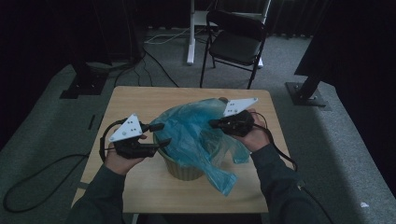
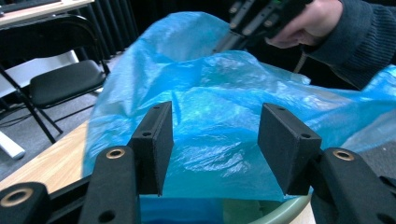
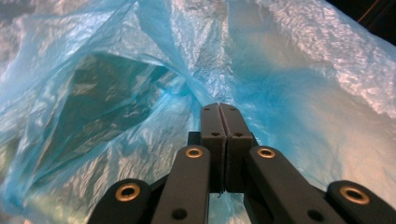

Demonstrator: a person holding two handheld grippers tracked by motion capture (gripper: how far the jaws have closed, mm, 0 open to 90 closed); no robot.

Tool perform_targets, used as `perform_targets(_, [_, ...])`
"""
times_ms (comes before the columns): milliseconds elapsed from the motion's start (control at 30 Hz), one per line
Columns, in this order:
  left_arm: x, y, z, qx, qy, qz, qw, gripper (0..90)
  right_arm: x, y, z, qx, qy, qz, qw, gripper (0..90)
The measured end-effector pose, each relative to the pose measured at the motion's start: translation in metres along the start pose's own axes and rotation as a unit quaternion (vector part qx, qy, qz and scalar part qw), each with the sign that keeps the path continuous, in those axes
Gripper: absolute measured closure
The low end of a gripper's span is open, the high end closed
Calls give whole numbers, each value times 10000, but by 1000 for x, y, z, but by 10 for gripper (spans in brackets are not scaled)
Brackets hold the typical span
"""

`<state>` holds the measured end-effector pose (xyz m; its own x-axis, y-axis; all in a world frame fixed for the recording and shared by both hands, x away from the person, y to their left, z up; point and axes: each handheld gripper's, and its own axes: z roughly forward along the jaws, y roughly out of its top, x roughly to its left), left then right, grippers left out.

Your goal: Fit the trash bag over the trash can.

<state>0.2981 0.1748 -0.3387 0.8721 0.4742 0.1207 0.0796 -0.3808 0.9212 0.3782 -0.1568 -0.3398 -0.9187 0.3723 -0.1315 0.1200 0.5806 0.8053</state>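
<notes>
Left gripper (image 2: 215,149) fingers wide apart, right gripper (image 3: 220,114) fingers pinched on blue bag (image 1: 196,130), bin (image 1: 184,170) mostly hidden.

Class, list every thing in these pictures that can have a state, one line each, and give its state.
blue plastic bag: draped loosely over the bin, crumpled, one end trailing onto the table.
bin: upright on the table, mouth covered by the bag.
left tongs: open, holding nothing, at the bag's edge.
right tongs: shut, against the bag's film; a pinch cannot be confirmed.
folding chair: unfolded, unoccupied.
</notes>
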Motion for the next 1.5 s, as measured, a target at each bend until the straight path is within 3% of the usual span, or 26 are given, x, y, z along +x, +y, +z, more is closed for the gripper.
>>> perform_targets(167, [-3,-1,10,210,17,70,9998,476,-4,0,1,24,-84,138,9999,897])
perform_targets(433, [4,-6,22,625,474,9,9969,819,-6,0,1,42,-12,199,9998,897])
perform_targets(533, [10,-7,22,657,642,-73,9957,895,-6,0,1,58,-3,189,9998,897])
perform_targets(800, [20,-8,21,634,898,-223,9937,895,-6,0,4,87,24,183,9998,897])
perform_targets(1133, [20,13,24,429,796,-86,9959,591,-5,2,6,104,69,159,9998,897])
perform_targets(1300, [24,25,30,443,844,-58,9954,482,-3,3,8,144,156,110,9997,896])
perform_targets(1400, [30,26,36,578,806,-81,9950,526,-2,4,9,139,196,81,9997,896])
perform_targets(1500, [35,23,45,833,873,-126,9926,709,-1,5,10,139,221,49,9996,895])
